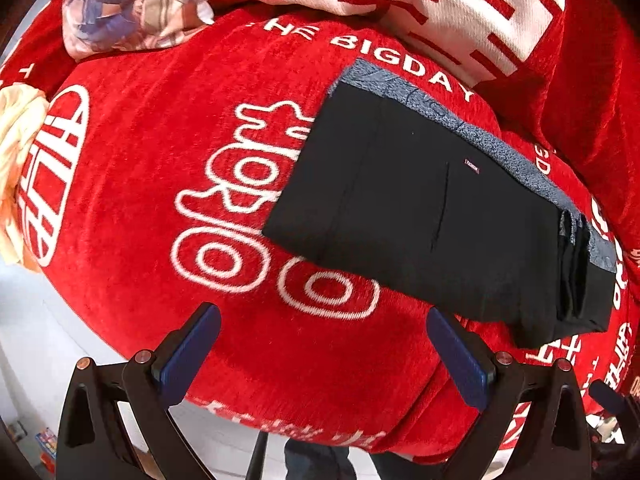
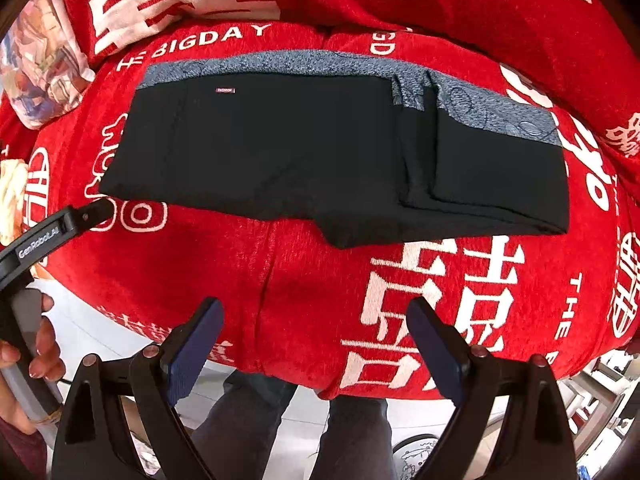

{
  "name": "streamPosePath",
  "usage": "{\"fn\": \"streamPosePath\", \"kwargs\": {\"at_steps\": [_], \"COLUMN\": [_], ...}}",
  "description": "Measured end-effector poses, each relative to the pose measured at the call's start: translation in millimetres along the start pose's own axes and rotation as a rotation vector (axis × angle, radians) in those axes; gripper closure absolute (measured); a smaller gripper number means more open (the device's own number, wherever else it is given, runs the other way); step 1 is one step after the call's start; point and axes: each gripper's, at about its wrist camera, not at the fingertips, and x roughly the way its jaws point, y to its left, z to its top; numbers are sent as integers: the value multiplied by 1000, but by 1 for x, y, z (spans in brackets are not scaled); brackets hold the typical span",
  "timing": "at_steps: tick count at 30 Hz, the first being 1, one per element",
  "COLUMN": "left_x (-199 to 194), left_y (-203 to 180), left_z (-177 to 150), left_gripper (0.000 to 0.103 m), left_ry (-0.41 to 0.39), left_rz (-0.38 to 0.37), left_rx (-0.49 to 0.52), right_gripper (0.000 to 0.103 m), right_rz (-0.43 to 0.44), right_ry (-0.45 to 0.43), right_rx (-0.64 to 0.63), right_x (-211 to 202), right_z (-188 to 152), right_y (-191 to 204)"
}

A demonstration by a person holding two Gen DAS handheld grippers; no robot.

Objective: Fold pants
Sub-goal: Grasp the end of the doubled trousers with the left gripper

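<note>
Black pants (image 2: 320,152) with a grey fleece lining lie flat and folded over on a red blanket (image 2: 312,292). In the left wrist view the same pants (image 1: 432,216) sit up and to the right. My left gripper (image 1: 324,344) is open above the blanket's front edge, short of the pants, with nothing between its blue pads. My right gripper (image 2: 316,340) is open too, held back from the pants' near edge and empty. The left gripper's body (image 2: 52,236) shows at the left of the right wrist view, held by a hand (image 2: 36,356).
A red-and-white cushion (image 1: 440,4) and a printed pillow (image 1: 128,4) lie behind the pants. A cream cloth (image 1: 16,160) sits at the blanket's left end. Below the front edge are a person's legs (image 2: 304,432) and white floor (image 1: 40,340).
</note>
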Motion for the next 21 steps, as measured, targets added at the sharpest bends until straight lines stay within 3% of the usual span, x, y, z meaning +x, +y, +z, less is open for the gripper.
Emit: {"fn": "streamPosePath", "kwargs": {"at_steps": [7,11,16,21], "left_x": [26,32,39,55], "left_y": [-8,-2,27,28], "left_z": [5,5,-5,-9], "left_gripper": [0,0,0,0], "left_ry": [-22,-43,-62,-56], "left_rz": [-19,-78,-368,-526], "left_rx": [-17,-58,-170,-220], "right_gripper": [9,9,9,9], "right_rz": [3,24,71,112], "right_ry": [-22,-28,-19,-15], "right_rx": [-43,-56,-41,-39], "right_x": [23,39,53,63], "right_z": [6,9,9,4], "right_y": [-3,-3,-5,-5]}}
